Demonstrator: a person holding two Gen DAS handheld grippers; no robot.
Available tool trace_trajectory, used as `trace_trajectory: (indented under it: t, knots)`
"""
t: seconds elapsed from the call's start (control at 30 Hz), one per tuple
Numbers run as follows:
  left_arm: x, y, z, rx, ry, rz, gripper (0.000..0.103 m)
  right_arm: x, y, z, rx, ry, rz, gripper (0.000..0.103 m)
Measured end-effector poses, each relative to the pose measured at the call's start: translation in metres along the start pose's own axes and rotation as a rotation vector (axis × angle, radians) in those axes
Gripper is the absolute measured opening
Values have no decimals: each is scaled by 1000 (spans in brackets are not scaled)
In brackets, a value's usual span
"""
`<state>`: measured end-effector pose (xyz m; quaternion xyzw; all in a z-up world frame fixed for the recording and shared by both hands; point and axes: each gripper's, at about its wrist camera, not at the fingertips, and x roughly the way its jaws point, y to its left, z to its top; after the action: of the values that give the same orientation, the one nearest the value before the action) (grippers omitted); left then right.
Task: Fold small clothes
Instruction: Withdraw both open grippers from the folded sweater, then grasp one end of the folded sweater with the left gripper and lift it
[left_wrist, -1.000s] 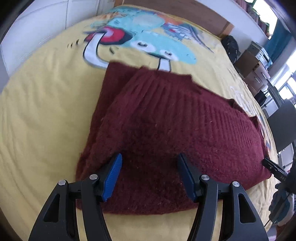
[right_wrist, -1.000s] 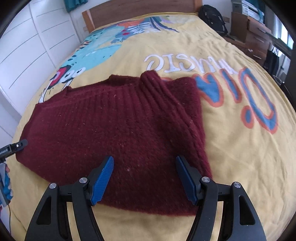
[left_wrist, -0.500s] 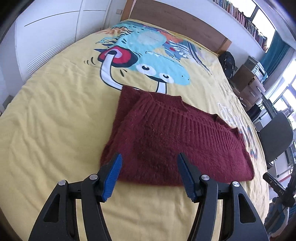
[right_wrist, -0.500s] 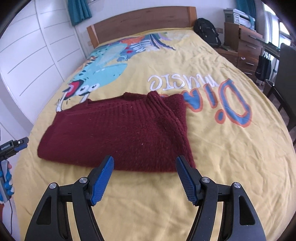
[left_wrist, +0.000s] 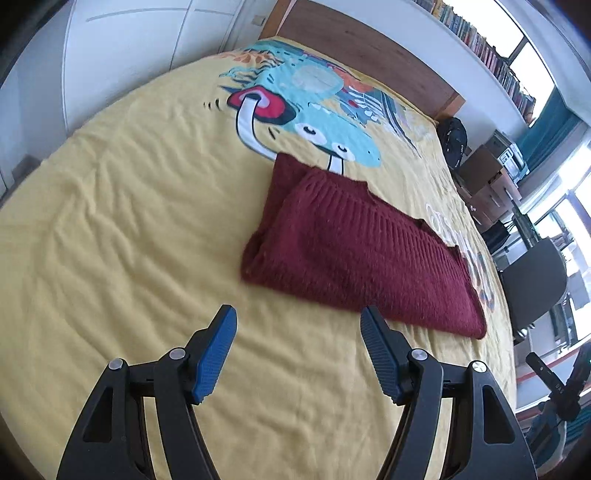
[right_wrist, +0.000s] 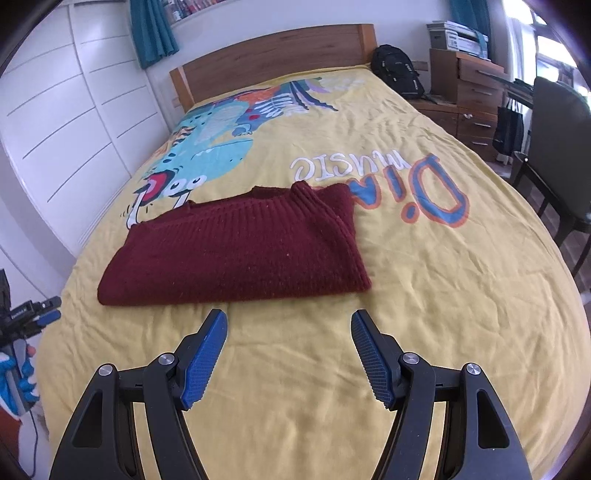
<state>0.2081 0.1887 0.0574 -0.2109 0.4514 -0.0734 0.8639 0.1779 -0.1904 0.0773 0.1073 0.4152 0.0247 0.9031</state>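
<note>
A dark red knitted sweater (left_wrist: 354, 243) (right_wrist: 240, 251) lies folded into a flat rectangle on the yellow bedspread (left_wrist: 129, 221) (right_wrist: 443, 277). My left gripper (left_wrist: 297, 317) hovers above the spread, short of the sweater's near edge; its jaws are opening and nothing is between them. In the right wrist view my right gripper (right_wrist: 288, 321) stands open and empty, also back from the sweater's near edge. The left gripper's tip (right_wrist: 40, 306) shows at the left edge of that view; the right gripper's tip (left_wrist: 543, 369) shows at the lower right of the left wrist view.
The bedspread carries a cartoon print (right_wrist: 210, 147) and lettering (right_wrist: 388, 177). A wooden headboard (right_wrist: 273, 55) stands at the far end. White cupboards (right_wrist: 55, 129) line the left; a backpack (right_wrist: 397, 72), drawers (right_wrist: 469, 85) and a dark chair (right_wrist: 557, 122) stand on the right.
Both grippers have pulled back and up from the sweater, which they hovered over a second ago. It now lies folded well ahead of the fingertips. The left jaws stand slightly wider.
</note>
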Motion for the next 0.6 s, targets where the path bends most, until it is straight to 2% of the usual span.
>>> trace_trajectory:
  t: [0.3,0.6]
  knots:
    - [17,20,-16,-81,44,-35,64,-4,-6,-17,32,17,-30,71]
    - [55,35,-21,-155,93,-50,64,26,-34,-21,91,63,-54,71]
